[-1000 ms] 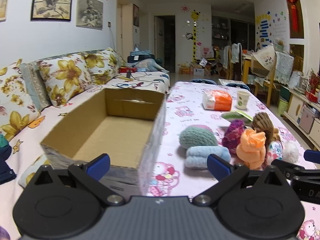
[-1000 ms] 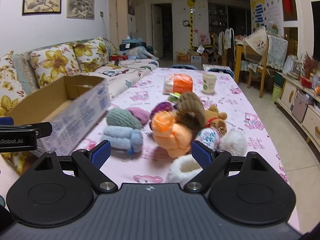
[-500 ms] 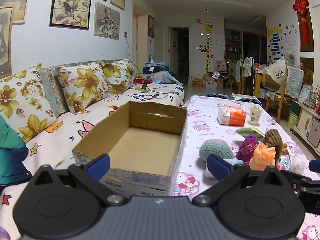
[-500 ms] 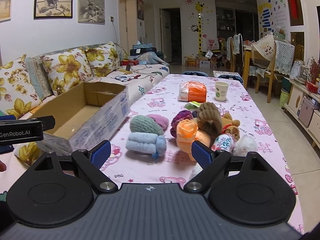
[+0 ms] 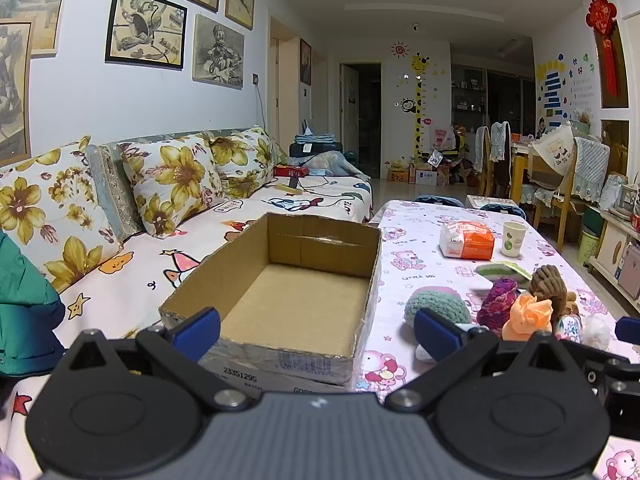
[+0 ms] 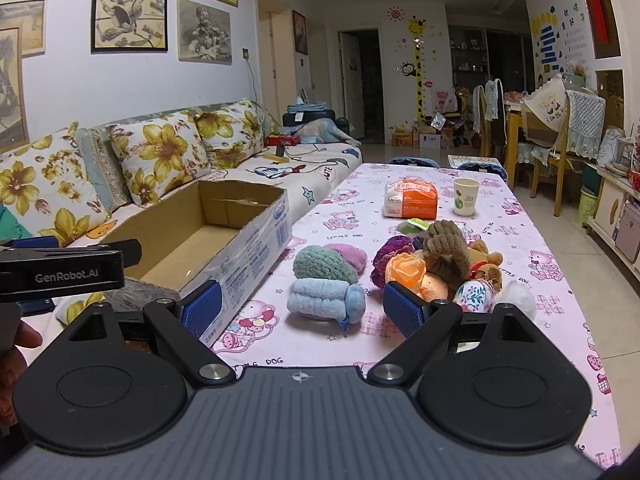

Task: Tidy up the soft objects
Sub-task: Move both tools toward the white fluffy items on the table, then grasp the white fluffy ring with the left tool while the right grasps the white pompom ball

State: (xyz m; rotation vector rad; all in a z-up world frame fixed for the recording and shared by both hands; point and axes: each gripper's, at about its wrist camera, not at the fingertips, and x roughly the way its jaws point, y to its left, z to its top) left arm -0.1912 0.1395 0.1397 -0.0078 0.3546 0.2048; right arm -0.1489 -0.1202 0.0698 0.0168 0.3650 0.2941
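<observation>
- Cardboard box [image 5: 296, 304] is sitting empty at the counter's [image 6: 472, 216] left edge, beside the sofa [image 5: 168, 272]; nothing is stowed yet.
- Soft toys are all lying loose on the counter right of the box: light-blue roll [image 6: 324, 302], green knit ball [image 6: 322, 264], orange plush [image 6: 412, 272], brown knit toy [image 6: 446, 248], white pompom [image 6: 516, 296].
- Left gripper [image 5: 316, 330] is hovering over the box's near wall, jaws spread wide, carrying nothing.
- Right gripper [image 6: 302, 310] is facing the blue roll, jaws also wide apart, gripping nothing.
- Judging progress: at the start; every toy is waiting to be moved.
</observation>
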